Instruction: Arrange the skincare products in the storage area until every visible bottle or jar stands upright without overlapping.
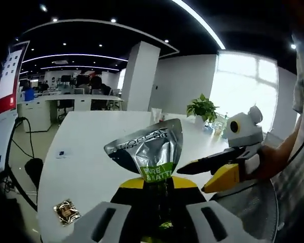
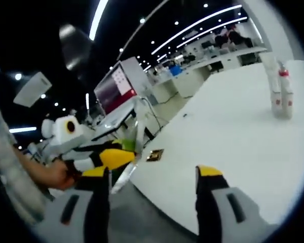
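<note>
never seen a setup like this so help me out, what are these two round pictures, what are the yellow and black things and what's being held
No robot arm here: a person holds a hand-held gripper in each hand, and a fisheye camera rides on each, hence the round pictures.

The left gripper view looks along the left gripper, whose yellow-tipped black jaws are shut on a silver foil sachet with a green label. The right gripper reaches in from the right, the person's hand behind it.

The right gripper view looks along the right gripper's own jaws, which stand apart and hold nothing.

On the long white table lie a small dark square packet and, further off, white tubes with red bands and a green potted plant.
</note>
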